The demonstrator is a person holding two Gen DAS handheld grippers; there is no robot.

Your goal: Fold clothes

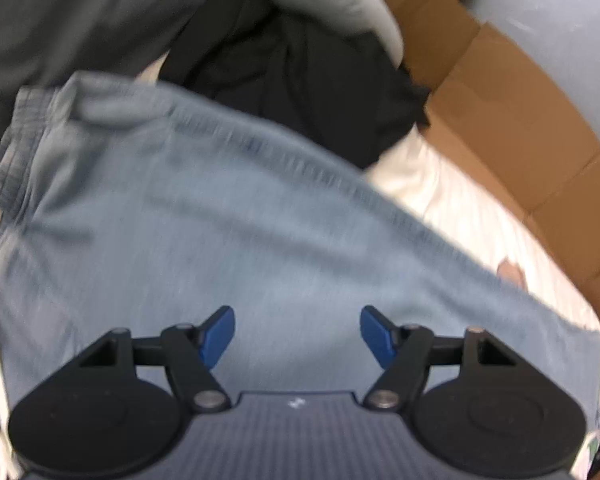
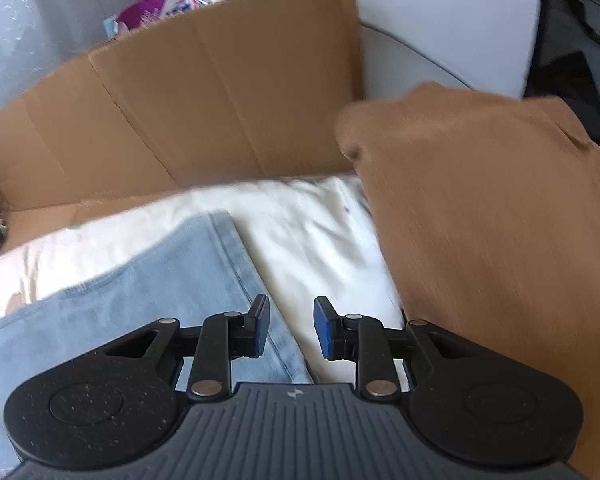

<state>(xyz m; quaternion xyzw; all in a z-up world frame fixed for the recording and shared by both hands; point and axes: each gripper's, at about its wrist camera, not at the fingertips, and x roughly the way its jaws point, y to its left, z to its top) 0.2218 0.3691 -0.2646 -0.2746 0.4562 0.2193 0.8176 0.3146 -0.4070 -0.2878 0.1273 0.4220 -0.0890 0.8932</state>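
On white sheet [image 2: 320,236]: blue garment [image 2: 172,276] | cardboard wall [image 2: 204,92] behind

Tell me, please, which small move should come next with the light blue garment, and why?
Probably lower the right claw onto the light blue garment edge just below it and close. Both claws are open and hold nothing; the left claw hangs over the same cloth, which lies flat on the white sheet.
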